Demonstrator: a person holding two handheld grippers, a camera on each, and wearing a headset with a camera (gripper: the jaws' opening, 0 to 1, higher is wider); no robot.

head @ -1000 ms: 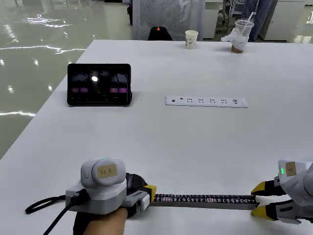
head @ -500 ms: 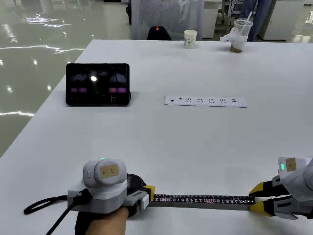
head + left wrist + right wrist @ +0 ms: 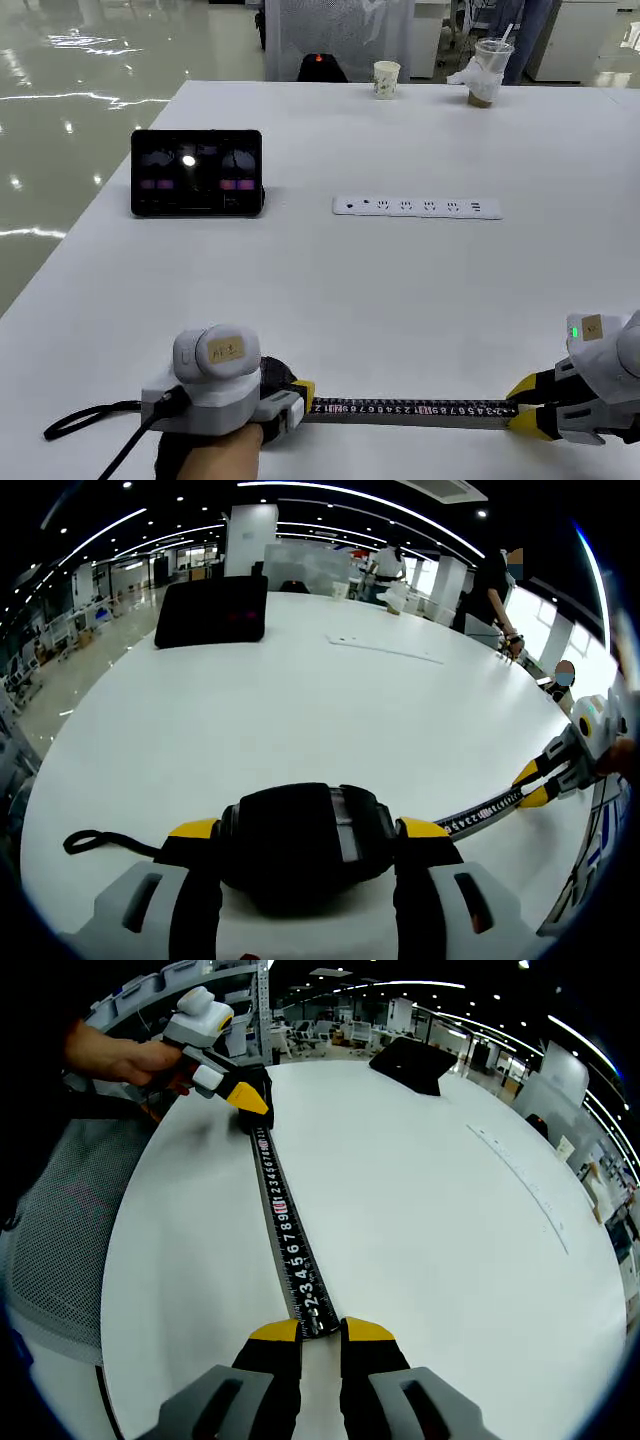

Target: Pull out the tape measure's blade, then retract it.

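The black tape measure body (image 3: 276, 378) sits low at the left of the head view, with my left gripper (image 3: 300, 398) shut on it. In the left gripper view the body (image 3: 300, 845) fills the gap between the yellow-tipped jaws of the left gripper (image 3: 310, 828). Its numbered blade (image 3: 410, 408) lies pulled out flat along the white table (image 3: 400, 290), running rightward. My right gripper (image 3: 522, 405) is shut on the blade's end. In the right gripper view the blade (image 3: 285, 1220) runs from the right gripper (image 3: 320, 1332) up to the left gripper (image 3: 240, 1090).
A dark tablet (image 3: 197, 172) stands at mid-left and a white power strip (image 3: 417, 207) lies mid-table. A paper cup (image 3: 386, 78) and a plastic cup (image 3: 487, 68) stand at the far edge. A black wrist strap (image 3: 85, 420) trails left of the tape body.
Only the head camera has shifted a little. Both grippers keep their hold and the blade stays stretched to about the same length.
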